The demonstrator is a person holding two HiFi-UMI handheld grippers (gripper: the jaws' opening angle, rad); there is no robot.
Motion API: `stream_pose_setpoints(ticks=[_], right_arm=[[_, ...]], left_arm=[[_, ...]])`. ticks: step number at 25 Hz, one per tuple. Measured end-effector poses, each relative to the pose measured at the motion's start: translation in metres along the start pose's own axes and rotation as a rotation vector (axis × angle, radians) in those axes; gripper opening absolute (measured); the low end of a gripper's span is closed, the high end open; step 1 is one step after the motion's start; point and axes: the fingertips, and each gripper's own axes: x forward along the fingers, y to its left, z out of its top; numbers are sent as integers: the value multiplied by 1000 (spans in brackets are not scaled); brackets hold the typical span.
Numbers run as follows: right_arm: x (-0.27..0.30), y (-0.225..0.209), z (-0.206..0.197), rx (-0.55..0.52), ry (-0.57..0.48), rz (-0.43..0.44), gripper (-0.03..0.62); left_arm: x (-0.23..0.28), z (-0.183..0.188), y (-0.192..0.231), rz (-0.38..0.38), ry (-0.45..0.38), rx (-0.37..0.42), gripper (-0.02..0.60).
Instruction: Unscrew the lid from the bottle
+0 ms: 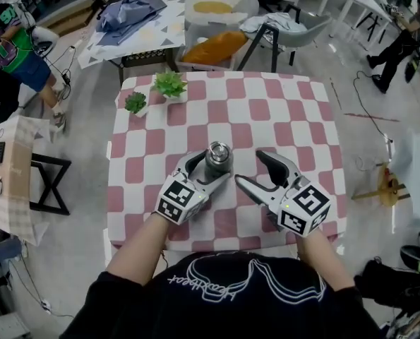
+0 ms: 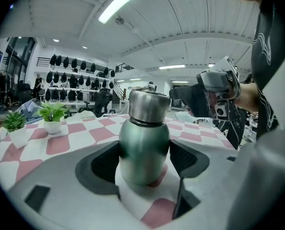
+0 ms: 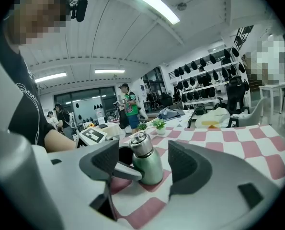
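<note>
Bottle (image 2: pixel 143 147) stands upright on the checked tabletop (image 1: pixel 266 111), seated between the jaws of the left hand-held gripper (image 1: pixel 210 169). Both dark pads bear on the green lower body, one each side, below the shoulder. So the left hand-held gripper is clamped on the bottle body.

Right hand-held gripper (image 1: pixel 250 168): jaws spread wide, nothing between the pads. The bottle sits just ahead of its fingertips and slightly toward its left jaw, near but not touching.

Lid (image 2: pixel 148 105): bare steel, cylindrical, narrower than the body, with a dark seam below it. There is a small fitting on the crown, too small to make out. Lid looks fully seated; the unscrewing seems not yet begun.

Handling, my reading:
- Metal wall, rigid, so it should take firm jaw pressure without denting.
- Smooth finish, so likely slippery under twist. The body may spin in the left pads if the clamp is light.
- Weight depends on the fill, which is not visible.
- Tall, narrow base, so it could tip if pushed sideways high up.

Best hold for the right hand-held gripper: the lid's straight side wall, pads level, above the seam and clear of the crown fitting.
</note>
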Motion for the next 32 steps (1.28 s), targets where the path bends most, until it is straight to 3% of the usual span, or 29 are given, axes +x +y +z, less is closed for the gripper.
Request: stream_pose_setpoints(ticks=[11,19,32], right_arm=[[58,12,-11,-205,67,13,282],[70,10,-12,-261,59,-19,235],[72,10,-12,-264,47,151,235]], left_arm=[[1,-2,1,5,-2,-3,333],[1,-3,2,12,7,-7,333],[2,-3,2,-18,11,12,333]])
